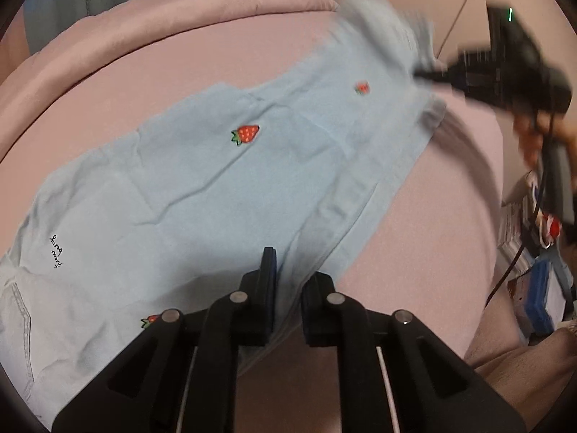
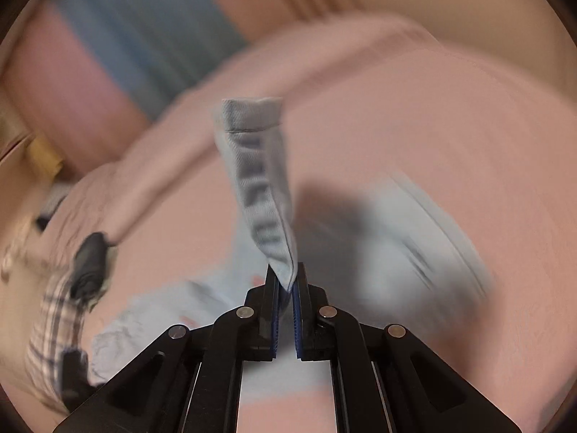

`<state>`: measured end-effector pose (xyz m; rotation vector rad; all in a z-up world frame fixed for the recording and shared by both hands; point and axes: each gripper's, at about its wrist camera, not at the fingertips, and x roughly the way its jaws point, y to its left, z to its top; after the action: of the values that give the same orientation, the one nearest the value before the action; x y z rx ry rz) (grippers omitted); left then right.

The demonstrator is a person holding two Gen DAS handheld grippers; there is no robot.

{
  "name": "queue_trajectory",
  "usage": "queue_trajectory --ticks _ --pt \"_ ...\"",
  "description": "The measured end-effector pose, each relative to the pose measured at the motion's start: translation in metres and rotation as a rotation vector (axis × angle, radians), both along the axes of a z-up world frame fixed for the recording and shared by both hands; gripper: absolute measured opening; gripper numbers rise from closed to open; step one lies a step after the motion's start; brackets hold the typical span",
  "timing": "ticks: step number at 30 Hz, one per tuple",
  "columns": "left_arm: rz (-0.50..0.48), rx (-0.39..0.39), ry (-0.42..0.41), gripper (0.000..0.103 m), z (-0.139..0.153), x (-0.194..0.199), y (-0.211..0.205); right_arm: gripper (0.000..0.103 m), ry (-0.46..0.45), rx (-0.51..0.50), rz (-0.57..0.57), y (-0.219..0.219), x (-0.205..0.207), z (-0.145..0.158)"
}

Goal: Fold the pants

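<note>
Light blue pants (image 1: 202, 187) with strawberry patches lie spread on a pink bed (image 1: 151, 72). My left gripper (image 1: 288, 278) is shut on the near edge of the pants, with cloth running between its jaws. My right gripper (image 2: 286, 281) is shut on a leg hem of the pants (image 2: 259, 180) and holds it lifted above the bed; the view is blurred by motion. In the left wrist view the right gripper (image 1: 429, 72) shows at the upper right, pinching the blurred raised hem.
A rolled pink duvet (image 1: 216, 3) runs along the bed's far edge. A white cable (image 1: 454, 25) hangs on the wall. Clutter and boxes (image 1: 537, 281) stand beside the bed at right. A plaid sleeve (image 2: 54, 317) shows at left.
</note>
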<state>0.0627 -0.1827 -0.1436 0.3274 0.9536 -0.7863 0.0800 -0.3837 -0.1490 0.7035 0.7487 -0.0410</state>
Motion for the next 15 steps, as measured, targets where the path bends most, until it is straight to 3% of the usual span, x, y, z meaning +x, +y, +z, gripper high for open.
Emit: queue_trajectory --ticks 2,4,6,7,8,13,14,15 --pt "0.005 0.008 0.000 0.014 0.000 -0.001 -0.003 0.005 0.051 0.117 -0.031 -0.013 -0.018 -0.035" --pt "0.014 0.010 0.008 0.015 0.001 0.001 -0.001 0.008 0.032 0.163 -0.042 -0.022 -0.025 -0.047" --pt "0.027 0.011 0.015 0.015 0.001 0.009 0.005 0.024 -0.014 0.206 -0.056 -0.019 -0.027 -0.047" --pt "0.030 0.012 0.016 0.016 -0.001 0.009 0.010 0.040 -0.038 0.231 -0.070 -0.023 -0.024 -0.046" --pt "0.033 0.013 0.016 0.016 0.000 0.010 0.009 0.047 -0.053 0.245 -0.082 -0.029 -0.024 -0.044" --pt "0.049 -0.005 0.022 0.017 0.001 0.011 0.010 0.042 -0.019 0.238 -0.169 -0.046 -0.005 -0.040" --pt "0.054 -0.019 0.026 0.018 0.004 0.013 0.013 0.021 -0.014 0.228 -0.169 -0.046 0.002 -0.036" --pt "0.064 -0.039 0.033 0.019 0.006 0.017 0.016 0.007 -0.005 0.202 -0.165 -0.051 0.003 -0.033"
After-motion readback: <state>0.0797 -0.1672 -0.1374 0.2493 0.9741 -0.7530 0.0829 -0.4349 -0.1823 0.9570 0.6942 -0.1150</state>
